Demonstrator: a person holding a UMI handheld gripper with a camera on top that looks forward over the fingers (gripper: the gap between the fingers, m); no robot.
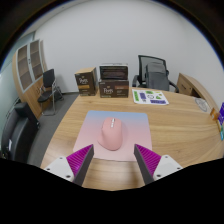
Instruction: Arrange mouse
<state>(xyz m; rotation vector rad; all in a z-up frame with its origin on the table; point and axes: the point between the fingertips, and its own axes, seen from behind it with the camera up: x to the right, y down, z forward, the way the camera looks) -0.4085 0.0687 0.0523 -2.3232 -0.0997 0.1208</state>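
Note:
A pink computer mouse [111, 134] rests on a pale pink-and-blue mouse mat [118, 127] in the middle of a wooden table [175, 135]. My gripper [113, 160] hovers just short of the mouse, open, with bare table between its purple-padded fingers [78, 158]. The mouse lies just ahead of the fingertips, slightly left of centre, touching neither finger.
Papers [151, 97] lie at the far side of the table, and small items [218, 120] sit at its right end. Behind are cardboard boxes [87, 82], a black office chair [153, 72], a wooden chair [45, 88] and shelving [28, 62].

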